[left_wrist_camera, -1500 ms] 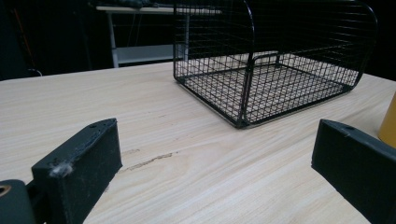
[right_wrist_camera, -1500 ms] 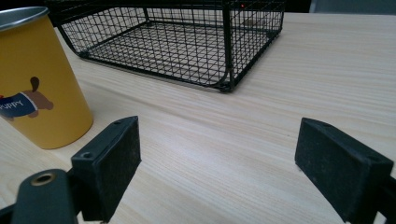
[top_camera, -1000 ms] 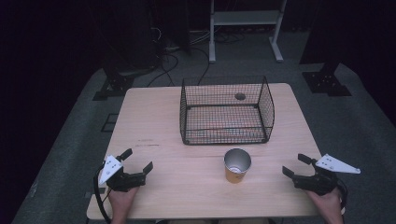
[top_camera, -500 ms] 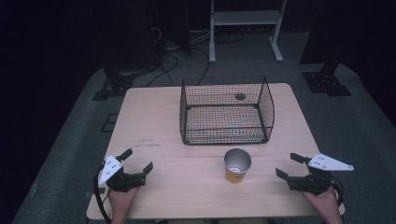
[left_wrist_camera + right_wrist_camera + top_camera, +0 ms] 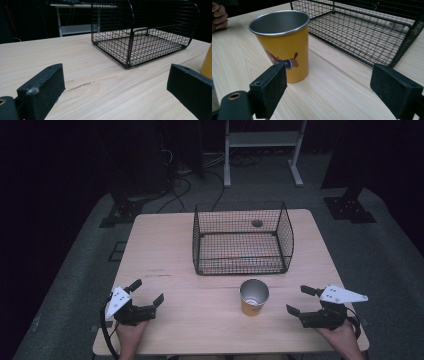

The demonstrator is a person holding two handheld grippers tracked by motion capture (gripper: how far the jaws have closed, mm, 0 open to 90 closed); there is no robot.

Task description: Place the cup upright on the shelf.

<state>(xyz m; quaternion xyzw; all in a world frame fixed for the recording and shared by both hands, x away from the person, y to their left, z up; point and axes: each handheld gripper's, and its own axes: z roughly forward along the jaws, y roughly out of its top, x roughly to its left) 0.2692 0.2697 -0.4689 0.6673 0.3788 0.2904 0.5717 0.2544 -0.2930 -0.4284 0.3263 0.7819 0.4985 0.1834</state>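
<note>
Dark floor and black stands surround a pale wooden worktop (image 5: 165, 245), on which a black wire basket (image 5: 242, 239) is set toward the far side, its open top upward. Just in front of the basket's near edge a yellow cup (image 5: 254, 297) with a metal rim is stood upright — apart from the wire, on bare wood. A cartoon figure is printed on its side, as seen in the right gripper view. The right gripper (image 5: 300, 301) is held low near the worktop's near right corner, pointed at the cup; its jaws are spread wide with nothing between them, the cup being just ahead and toward the left jaw in its own view. The left gripper (image 5: 147, 292) is held at the near left, well apart from the cup — its jaws likewise parted and empty, aimed toward the basket.
</note>
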